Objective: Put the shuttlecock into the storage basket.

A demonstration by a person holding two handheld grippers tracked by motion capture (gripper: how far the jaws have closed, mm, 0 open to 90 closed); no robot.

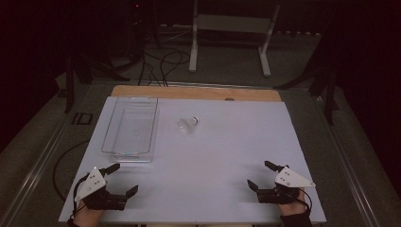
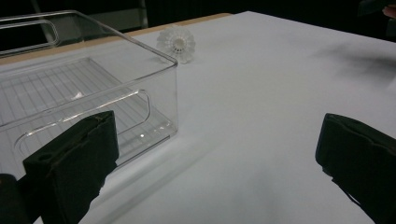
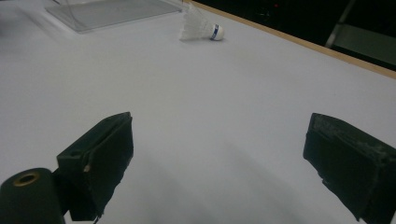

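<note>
**A:** A clear plastic bin is sitting in the upper left of the white table in the high view, long side running up the frame. What is lying inside it?

**B:** Nothing is showing inside. In the left gripper view the bin is filling the upper left, and only its ribbed floor and a handle cutout in the near wall are coming through the clear plastic.

**A:** And the shuttlecock?

**B:** The shuttlecock is lying on its side on the bare table, just right of the bin's far end and apart from it, near the top centre of the sheet. In the left gripper view it is peeking past the bin's far corner, skirt facing the camera. In the right gripper view it is resting at the top centre, white cork with a blue band pointing right.

**A:** How are the hands posing?

**B:** Both are sitting low at the bottom edge of the high view. The left gripper is hovering at the lower left, just below the bin's near end, jaws spread wide and holding nothing. The right gripper is mirroring it at the lower right, well apart from the shuttlecock, jaws also standing wide apart with only table between them.
</note>
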